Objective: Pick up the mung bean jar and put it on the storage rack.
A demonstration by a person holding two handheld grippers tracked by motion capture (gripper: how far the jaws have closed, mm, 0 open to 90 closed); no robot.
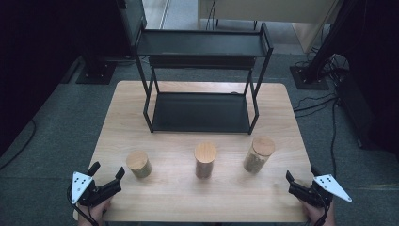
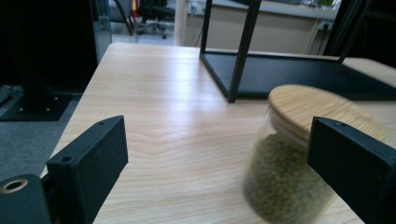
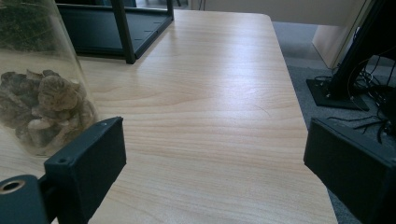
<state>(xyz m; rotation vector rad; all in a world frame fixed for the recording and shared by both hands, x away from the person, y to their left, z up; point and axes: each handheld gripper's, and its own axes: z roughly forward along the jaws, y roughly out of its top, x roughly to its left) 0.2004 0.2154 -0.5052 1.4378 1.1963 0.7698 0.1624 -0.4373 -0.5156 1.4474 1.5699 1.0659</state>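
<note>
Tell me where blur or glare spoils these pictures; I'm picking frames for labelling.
High view: dim but sharp, with dark corners. Left gripper view: the short jar and its wooden lid are smeared by blur, and window glare streaks the table. Right gripper view: the close jar is soft and cropped; mild sheen on the wood.

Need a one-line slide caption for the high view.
Open left gripper and right gripper flank three lidded jars before a black shelf rack.

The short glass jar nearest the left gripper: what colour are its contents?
Green, seen best in the left gripper view.
</note>
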